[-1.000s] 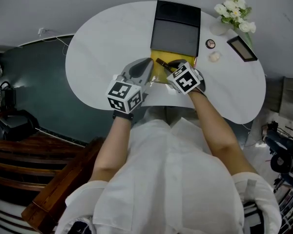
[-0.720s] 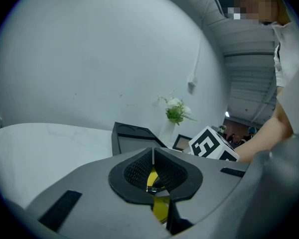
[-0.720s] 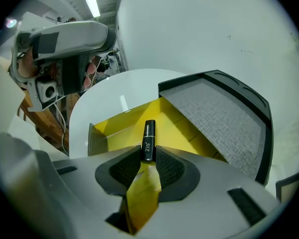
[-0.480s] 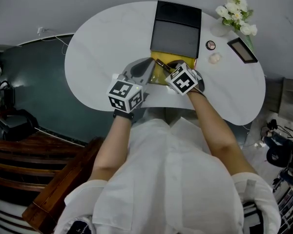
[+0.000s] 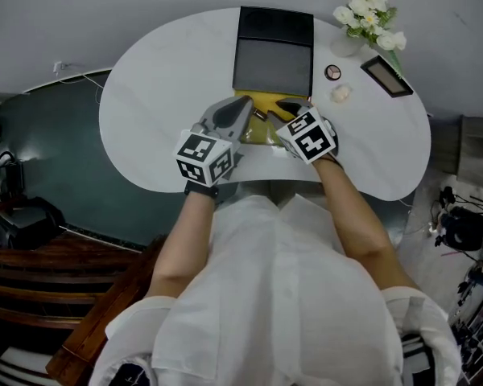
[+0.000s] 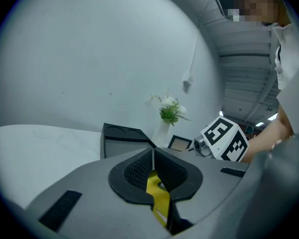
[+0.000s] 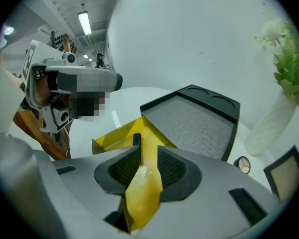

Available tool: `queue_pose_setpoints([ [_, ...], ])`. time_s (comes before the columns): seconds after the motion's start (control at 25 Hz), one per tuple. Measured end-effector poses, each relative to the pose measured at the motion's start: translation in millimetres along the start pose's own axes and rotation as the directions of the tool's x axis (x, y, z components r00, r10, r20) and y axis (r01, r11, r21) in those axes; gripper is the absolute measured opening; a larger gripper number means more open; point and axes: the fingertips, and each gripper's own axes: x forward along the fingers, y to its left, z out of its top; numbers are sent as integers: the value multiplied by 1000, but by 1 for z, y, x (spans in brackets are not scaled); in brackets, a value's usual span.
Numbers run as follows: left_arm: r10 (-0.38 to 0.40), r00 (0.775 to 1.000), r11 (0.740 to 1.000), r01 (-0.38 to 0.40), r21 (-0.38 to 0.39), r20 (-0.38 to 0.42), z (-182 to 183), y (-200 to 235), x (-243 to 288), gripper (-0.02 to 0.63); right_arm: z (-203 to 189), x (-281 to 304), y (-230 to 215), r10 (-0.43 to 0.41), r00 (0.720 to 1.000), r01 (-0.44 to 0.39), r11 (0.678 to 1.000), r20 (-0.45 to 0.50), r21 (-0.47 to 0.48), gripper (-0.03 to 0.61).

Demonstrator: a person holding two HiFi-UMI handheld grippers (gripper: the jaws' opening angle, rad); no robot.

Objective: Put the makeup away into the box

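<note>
Surface: white table (image 5: 145,95) with a rounded, kidney-shaped outline and a plain, matte top. It stands against a pale grey wall (image 5: 105,6). The floor (image 5: 56,151) to the left is dark green, with a thin cable along its far edge. Wooden furniture (image 5: 32,252) stands at near left, and dark equipment sits at the far-right margin, too small to identify.

On the table: a black tray (image 5: 274,55) lies at far centre, its grey inner panel facing up. The yellow box (image 5: 266,101) sits just near of the tray, touching its near edge, with its flaps open.

Right of the tray, apart from the box:
- a round compact (image 5: 332,72)
- a pale lump (image 5: 341,93), kind unclear
- a dark-framed flat case (image 5: 386,76)
- a vase (image 5: 348,45) of white flowers (image 5: 369,18) at the far right edge

Tools: the left gripper (image 6: 153,166) is clenched on the box's left wall, with a yellow sheet pinched between the ribbed pads, which are nearly together. The right gripper (image 7: 148,156) grasps the box's right flap, which fills the gap between its pads. Its jaws have just eased slightly wider, and the flap remains between them. The two grippers lie side by side over the near edge of the table, angled toward each other.

Operator: white shirt (image 5: 282,296), forearms bare, standing at the near edge of the table.
</note>
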Motion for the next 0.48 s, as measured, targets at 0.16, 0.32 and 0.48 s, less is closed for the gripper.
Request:
queue_pose_setpoints([
  [0.16, -49, 999, 999, 49, 12, -11, 1, -15, 20, 26, -10, -26, -30, -74, 997, 73, 995, 25, 63, 100],
  [0.32, -100, 995, 995, 101, 25, -24, 3, -35, 41, 26, -26, -49, -59, -143, 989, 138, 983, 28, 118, 100],
  [0.48, -143, 989, 989, 145, 37, -40, 4, -53, 60, 26, -44, -70, -86, -205, 978, 199, 966, 23, 168, 100],
])
